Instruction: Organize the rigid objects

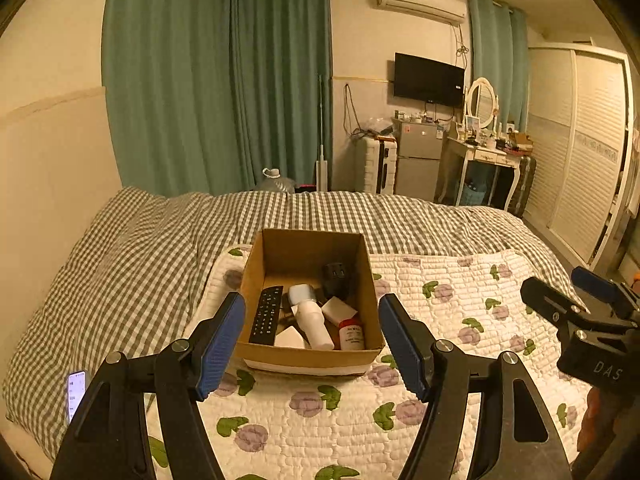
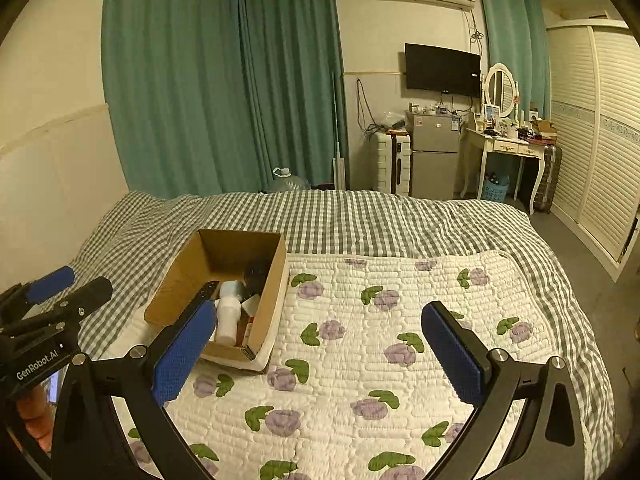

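Left wrist view: the left gripper [image 1: 312,344] hangs with its blue-padded fingers spread wide and nothing between them, framing an open brown cardboard box [image 1: 308,356] that sits on the white quilted mat with purple flowers [image 1: 440,320], toward the mat's far left corner, on the green-checked bedcover [image 1: 120,272]. Inside the box: a black remote control [image 1: 266,316] along the left wall, a white cylindrical bottle [image 1: 314,320] lying lengthwise mid-box, a small white bottle with a red cap [image 1: 351,334] at the near right corner, a black plug adapter [image 1: 337,278] toward the far wall, and small white blocks whose identity I cannot make out. A lit phone [image 1: 76,392] lies on the bedcover by the bed's left edge. Right wrist view: the right gripper [image 2: 316,354] is also spread apart and empty, over bare mat; the box [image 2: 168,300] lies ahead and to its left, its near corner partly behind the left finger [image 2: 182,354]. Judgement: no loose item shows on the mat, so the gathering step looks done or close to it. Next move likely calls for either gripper to reach into or grasp the box, approaching over the near rim.
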`<state>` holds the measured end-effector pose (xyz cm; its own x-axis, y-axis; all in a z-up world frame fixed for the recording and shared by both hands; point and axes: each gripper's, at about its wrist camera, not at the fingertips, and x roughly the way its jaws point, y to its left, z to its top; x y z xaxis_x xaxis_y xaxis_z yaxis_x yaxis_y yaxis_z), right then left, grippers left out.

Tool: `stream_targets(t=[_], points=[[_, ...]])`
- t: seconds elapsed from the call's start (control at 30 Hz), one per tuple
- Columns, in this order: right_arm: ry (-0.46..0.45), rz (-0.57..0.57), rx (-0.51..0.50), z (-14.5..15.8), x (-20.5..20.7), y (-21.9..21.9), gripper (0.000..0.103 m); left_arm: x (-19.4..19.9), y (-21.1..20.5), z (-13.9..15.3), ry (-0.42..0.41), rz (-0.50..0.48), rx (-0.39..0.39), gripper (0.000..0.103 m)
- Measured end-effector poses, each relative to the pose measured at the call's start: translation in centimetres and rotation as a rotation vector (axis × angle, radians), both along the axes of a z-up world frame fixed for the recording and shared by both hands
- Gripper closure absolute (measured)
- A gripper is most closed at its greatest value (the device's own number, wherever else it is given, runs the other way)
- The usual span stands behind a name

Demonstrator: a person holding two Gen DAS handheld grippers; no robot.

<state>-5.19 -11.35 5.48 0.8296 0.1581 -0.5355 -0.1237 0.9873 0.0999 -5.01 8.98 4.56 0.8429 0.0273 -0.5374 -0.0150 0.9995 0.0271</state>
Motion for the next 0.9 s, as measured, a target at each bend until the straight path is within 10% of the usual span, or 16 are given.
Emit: stream_targets(t=[0.9], points=[[0.021, 0.003, 0.018, -0.24, -0.22, 0.24, 0.000, -0.46, 0.10, 0.16, 0.009, -0.008, -0.015, 0.031]])
